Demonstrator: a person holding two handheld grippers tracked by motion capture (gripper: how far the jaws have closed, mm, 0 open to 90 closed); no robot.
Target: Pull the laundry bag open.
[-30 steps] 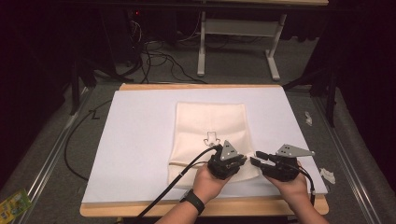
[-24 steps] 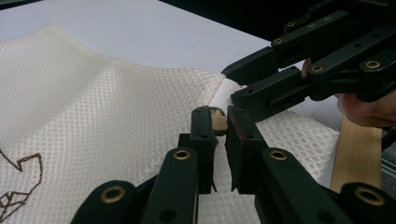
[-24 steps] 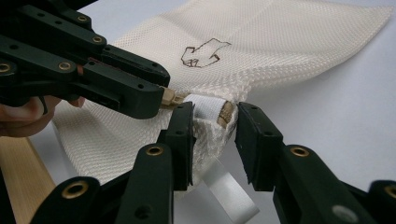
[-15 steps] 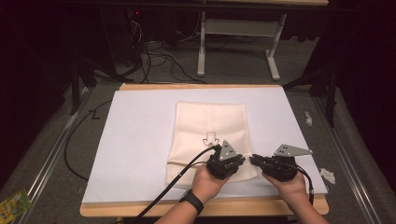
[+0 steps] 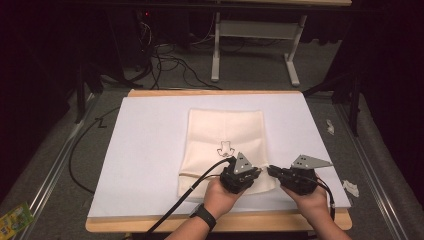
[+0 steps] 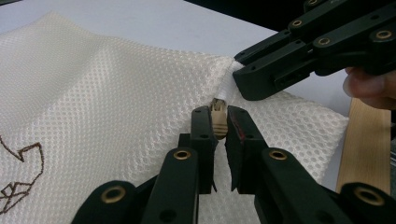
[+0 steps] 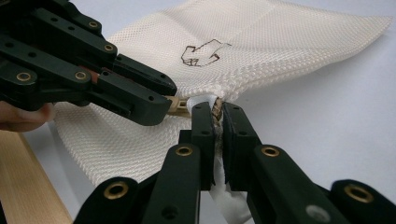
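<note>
A cream mesh bag point(image 5: 225, 130) lies flat on the white sheet point(image 5: 150, 150), with a brown embroidered figure point(image 5: 225, 148) near its middle. At the bag's near right corner both grippers meet tip to tip. My left gripper point(image 6: 218, 114) is shut on the small beige zipper pull point(image 6: 218, 123). My right gripper point(image 7: 215, 109) has just been closing and now pinches the white fabric end point(image 7: 205, 100) of the bag beside the pull. From above, the left gripper point(image 5: 255, 172) and right gripper point(image 5: 271, 171) sit close together over that corner, each in a hand.
The wooden table edge point(image 5: 150, 223) runs along the front under the sheet. White scraps point(image 5: 350, 187) lie on the grey mat to the right. Cables point(image 5: 165, 55) and a white metal frame point(image 5: 255, 35) stand beyond the table. A green packet point(image 5: 15, 217) lies at the bottom left.
The right gripper's jaws have closed on the bag's corner fabric. Both hands have stayed where they were, and the left gripper keeps its hold.
</note>
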